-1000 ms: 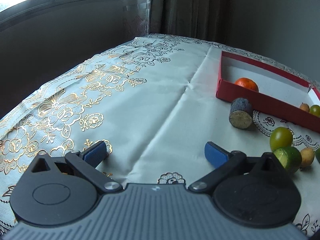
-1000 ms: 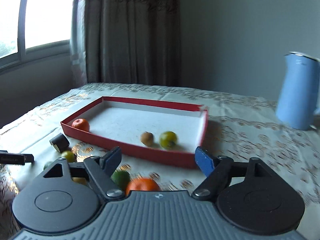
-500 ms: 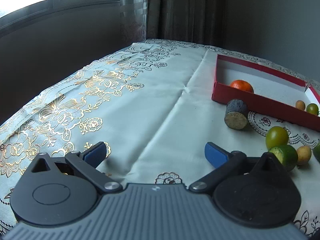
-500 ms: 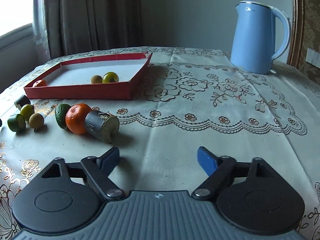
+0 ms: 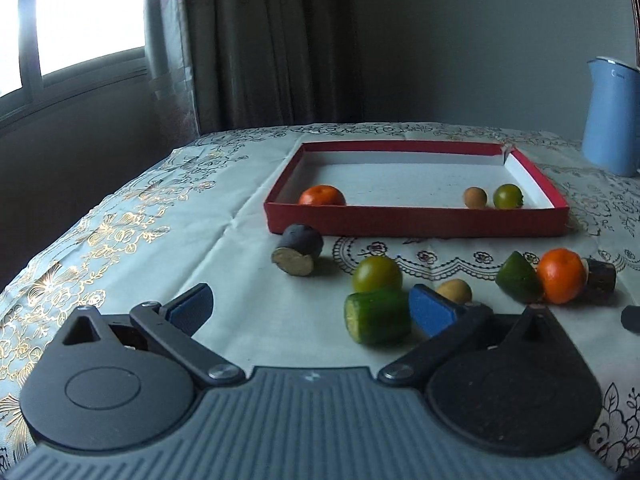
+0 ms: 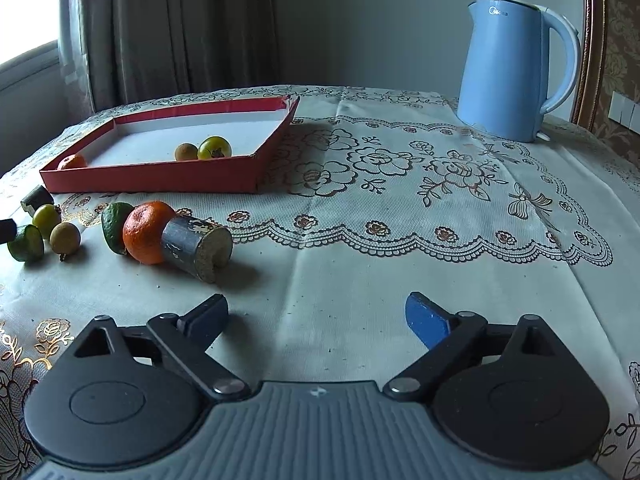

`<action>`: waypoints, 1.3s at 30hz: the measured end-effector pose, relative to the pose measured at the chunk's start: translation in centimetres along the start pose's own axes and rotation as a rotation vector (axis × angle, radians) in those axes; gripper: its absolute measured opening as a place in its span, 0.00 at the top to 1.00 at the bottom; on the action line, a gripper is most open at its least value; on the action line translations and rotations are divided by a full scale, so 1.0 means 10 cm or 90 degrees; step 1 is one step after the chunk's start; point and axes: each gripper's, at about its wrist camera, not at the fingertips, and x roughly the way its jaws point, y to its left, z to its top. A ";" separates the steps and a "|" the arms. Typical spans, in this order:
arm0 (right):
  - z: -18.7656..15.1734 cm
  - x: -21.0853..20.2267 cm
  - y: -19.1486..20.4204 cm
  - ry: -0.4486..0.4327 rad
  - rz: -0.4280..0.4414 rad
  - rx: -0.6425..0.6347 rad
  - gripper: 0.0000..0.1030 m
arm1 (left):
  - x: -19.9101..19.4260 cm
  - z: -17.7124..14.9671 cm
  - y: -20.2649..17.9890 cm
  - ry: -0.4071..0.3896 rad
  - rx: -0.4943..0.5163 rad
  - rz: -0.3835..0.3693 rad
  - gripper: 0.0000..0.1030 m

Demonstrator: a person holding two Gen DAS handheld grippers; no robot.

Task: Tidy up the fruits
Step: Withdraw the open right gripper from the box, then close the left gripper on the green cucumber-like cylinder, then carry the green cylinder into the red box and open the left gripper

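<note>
The red tray [image 5: 416,220] holds an orange [image 5: 322,195], a small brown fruit [image 5: 475,197] and a yellow-green fruit [image 5: 508,196]. Loose fruits lie in front of it: a cut green piece [image 5: 378,316], a green round fruit [image 5: 377,274], a tan fruit [image 5: 454,291], a lime [image 5: 518,278] and an orange [image 5: 560,276]. My left gripper [image 5: 310,312] is open, the cut green piece just inside its right pad and clear of the left one. My right gripper [image 6: 316,316] hovers low over bare cloth, jaws opening with nothing between them, the loose orange [image 6: 146,232] ahead to its left.
Two dark cylinders [image 5: 298,250] [image 6: 196,248] lie among the loose fruits. A blue kettle [image 6: 516,68] stands at the back right. The table's left edge drops off below a window and curtain [image 5: 256,40]. Patterned cloth [image 6: 400,240] stretches between tray and kettle.
The left gripper swung right, from open cloth to the loose fruits. The right gripper drew back from the tray and down to the near cloth, then held still while its jaws widened.
</note>
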 end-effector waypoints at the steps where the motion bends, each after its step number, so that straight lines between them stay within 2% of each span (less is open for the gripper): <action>1: 0.00 0.00 -0.01 0.000 0.001 0.001 0.07 | 0.02 0.00 -0.05 0.002 0.004 0.001 0.00; 7: 0.00 0.00 -0.02 -0.003 0.007 0.006 0.06 | 0.17 -0.01 -0.14 0.036 -0.010 0.028 0.01; 9: -0.01 0.00 -0.02 -0.004 0.009 0.008 0.06 | 0.20 -0.02 -0.14 0.046 -0.014 0.036 0.12; 13: -0.01 0.00 -0.03 -0.005 0.012 0.012 0.06 | 0.25 -0.06 -0.16 0.062 -0.007 0.026 0.22; 16: -0.01 0.00 -0.04 -0.006 0.014 0.014 0.06 | 0.25 -0.08 -0.21 0.064 0.002 0.008 0.36; 18: -0.01 -0.01 -0.04 -0.006 0.014 0.014 0.06 | 0.25 -0.08 -0.23 0.068 0.003 -0.014 0.56; 20: -0.01 -0.01 -0.04 -0.007 0.015 0.015 0.06 | 0.23 -0.08 -0.27 0.068 0.012 -0.032 0.68; 23: -0.01 -0.01 -0.04 -0.007 0.016 0.017 0.06 | 0.22 -0.09 -0.30 0.060 0.020 -0.030 0.69; 32: 0.00 -0.01 -0.05 -0.007 0.017 0.018 0.06 | 0.01 -0.06 -0.11 0.041 -0.021 -0.085 0.72; 39: 0.00 -0.01 -0.05 -0.007 0.017 0.018 0.06 | -0.11 0.20 -0.17 -0.012 0.003 -0.095 0.72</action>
